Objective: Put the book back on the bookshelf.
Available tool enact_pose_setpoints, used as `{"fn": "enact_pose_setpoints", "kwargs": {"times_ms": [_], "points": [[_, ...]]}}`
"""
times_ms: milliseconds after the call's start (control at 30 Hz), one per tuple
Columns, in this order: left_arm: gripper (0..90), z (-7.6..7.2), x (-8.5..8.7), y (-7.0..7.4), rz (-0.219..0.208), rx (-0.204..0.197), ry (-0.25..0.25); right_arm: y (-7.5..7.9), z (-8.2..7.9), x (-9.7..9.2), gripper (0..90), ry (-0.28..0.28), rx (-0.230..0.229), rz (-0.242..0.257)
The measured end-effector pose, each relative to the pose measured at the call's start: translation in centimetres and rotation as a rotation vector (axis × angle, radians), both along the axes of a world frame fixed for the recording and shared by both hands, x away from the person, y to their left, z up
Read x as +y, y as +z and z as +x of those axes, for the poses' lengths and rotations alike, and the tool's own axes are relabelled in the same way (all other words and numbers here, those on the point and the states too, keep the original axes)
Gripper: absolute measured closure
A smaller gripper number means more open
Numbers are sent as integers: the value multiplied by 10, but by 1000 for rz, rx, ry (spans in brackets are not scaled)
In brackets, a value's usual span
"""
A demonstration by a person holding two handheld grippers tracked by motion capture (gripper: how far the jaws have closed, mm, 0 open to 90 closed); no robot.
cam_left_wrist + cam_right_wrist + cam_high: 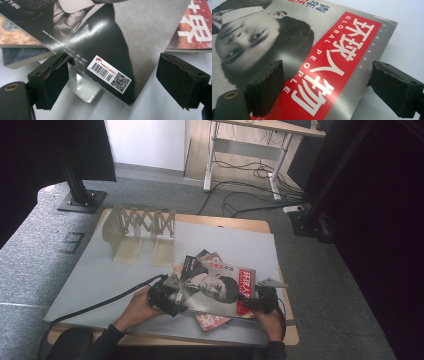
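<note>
Grey worktop (100, 275): we hold both grippers (167, 301) (257, 302) wide open, gripping nothing; closing carelessly could crease the top magazine (215, 287).

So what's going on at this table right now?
A person holds a gripper in each hand at opposite ends of the top magazine, a grey cover with a portrait and a red title band, lying on a loose pile of magazines. The left gripper has its jaws open around the barcode corner; the right gripper stands open over the title end. A folding rack stands behind.
</note>
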State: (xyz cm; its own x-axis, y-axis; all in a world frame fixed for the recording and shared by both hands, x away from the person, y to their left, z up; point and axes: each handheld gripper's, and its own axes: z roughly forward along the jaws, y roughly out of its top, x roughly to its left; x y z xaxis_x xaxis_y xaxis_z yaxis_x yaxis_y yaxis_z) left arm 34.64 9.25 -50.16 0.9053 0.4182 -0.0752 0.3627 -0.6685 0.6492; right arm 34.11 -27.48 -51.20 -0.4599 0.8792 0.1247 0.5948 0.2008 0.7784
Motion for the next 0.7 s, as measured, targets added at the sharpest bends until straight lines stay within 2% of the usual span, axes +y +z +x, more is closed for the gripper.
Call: {"fn": "enact_pose_setpoints", "kwargs": {"times_ms": [133,233,333,500,567,667,700], "points": [[112,-10,0,-2,4,12,-11,0,7,5,104,-16,-7,-7],[111,-16,-1,-1,-10,29,-26,0,13,10,93,-24,-12,-12],[112,-18,-1,-2,1,11,-31,0,17,13,92,-16,-12,-17],[140,-16,3,0,-9,13,-36,0,17,13,94,-14,-20,-23],[141,-15,6,3,-15,0,-24,2,14,13,92,-14,-30,-48],[126,-12,11,7,-18,-17,-11,2,10,12,53,-25,-25,-56],[126,-9,15,9,-18,-25,11,2,6,9,17,-35,-18,-58]]}}
